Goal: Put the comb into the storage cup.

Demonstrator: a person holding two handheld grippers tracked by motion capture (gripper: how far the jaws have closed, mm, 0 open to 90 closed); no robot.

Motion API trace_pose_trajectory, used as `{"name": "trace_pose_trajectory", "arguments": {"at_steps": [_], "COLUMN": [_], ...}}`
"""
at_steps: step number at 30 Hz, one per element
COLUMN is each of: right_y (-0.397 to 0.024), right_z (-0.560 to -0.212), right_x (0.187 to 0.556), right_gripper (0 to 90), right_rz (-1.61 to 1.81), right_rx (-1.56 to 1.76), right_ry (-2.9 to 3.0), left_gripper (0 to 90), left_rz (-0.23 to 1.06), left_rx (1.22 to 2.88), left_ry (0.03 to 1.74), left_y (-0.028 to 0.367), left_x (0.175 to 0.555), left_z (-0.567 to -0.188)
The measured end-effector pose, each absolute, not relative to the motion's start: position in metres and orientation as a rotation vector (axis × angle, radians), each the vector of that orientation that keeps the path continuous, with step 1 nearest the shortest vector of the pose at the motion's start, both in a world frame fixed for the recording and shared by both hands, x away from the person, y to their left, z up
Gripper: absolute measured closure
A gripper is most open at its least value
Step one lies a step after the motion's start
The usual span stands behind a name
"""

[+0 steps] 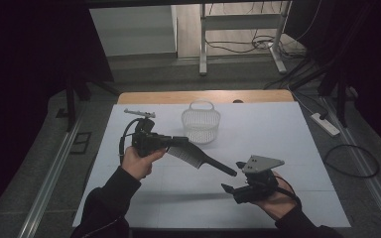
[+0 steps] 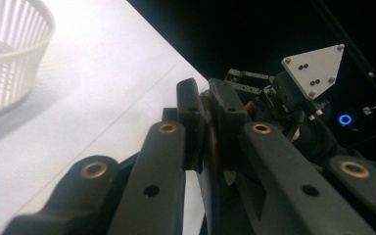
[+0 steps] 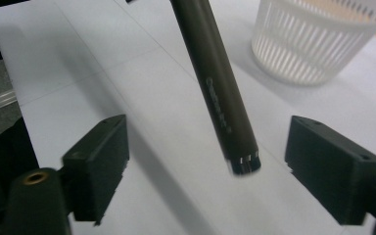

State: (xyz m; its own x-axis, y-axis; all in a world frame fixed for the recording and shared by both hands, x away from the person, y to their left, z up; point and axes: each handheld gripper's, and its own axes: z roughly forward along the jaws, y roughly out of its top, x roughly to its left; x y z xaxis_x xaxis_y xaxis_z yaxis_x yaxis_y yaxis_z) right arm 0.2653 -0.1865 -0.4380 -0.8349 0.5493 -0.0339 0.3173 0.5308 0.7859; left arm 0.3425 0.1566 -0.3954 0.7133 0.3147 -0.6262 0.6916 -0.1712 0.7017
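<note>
A long black comb (image 1: 198, 157) hangs above the white table, slanting down to the right. My left gripper (image 1: 181, 141) is shut on its toothed end; in the left gripper view the jaws (image 2: 206, 105) pinch the thin edge of the comb (image 2: 209, 142). The comb's round handle (image 3: 218, 88) reaches between the jaws of my right gripper (image 3: 215, 156), which stand wide apart without touching it. In the high view the right gripper (image 1: 232, 176) sits open at the handle's tip, near the table's front right. Its grey plate (image 2: 316, 71) also appears in the left gripper view.
A white slatted basket (image 1: 201, 121) (image 3: 318, 39) with a handle stands at the back middle of the table, just behind the comb. White sheets (image 1: 287, 144) cover the tabletop. A power strip (image 1: 325, 124) and cables lie on the floor to the right.
</note>
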Motion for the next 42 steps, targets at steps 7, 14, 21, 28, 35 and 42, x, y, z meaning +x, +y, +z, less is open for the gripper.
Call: {"name": "trace_pose_trajectory", "arguments": {"at_steps": [7,14,21,28,35,42], "right_y": [-0.193,-0.199,-0.204,-0.210,-0.215,-0.218], "right_z": [-0.439,-0.442,-0.445,-0.449,-0.452,-0.454], "right_x": [0.268,0.270,0.271,0.272,0.270,0.268], "right_gripper": [7.9,2.7,0.2,0.0,0.0,0.0], "right_rz": [1.202,1.208,1.187,1.145,1.125,1.089], "right_rx": [0.770,0.831,0.860,0.874,0.889,0.880], "right_ry": [2.504,2.510,2.525,2.535,2.538,2.545], "left_gripper": [83.7,83.7,83.7,83.7,83.7,83.7], "left_rz": [-0.350,-0.324,-0.287,-0.244,-0.208,-0.180], "left_rx": [1.785,1.793,1.806,1.817,1.809,1.803], "left_ry": [0.796,0.818,0.843,0.863,0.888,0.913], "left_y": [0.159,0.163,0.167,0.172,0.180,0.188], "left_x": [0.347,0.355,0.362,0.371,0.377,0.383], "left_z": [-0.389,-0.386,-0.381,-0.371,-0.363,-0.357]}}
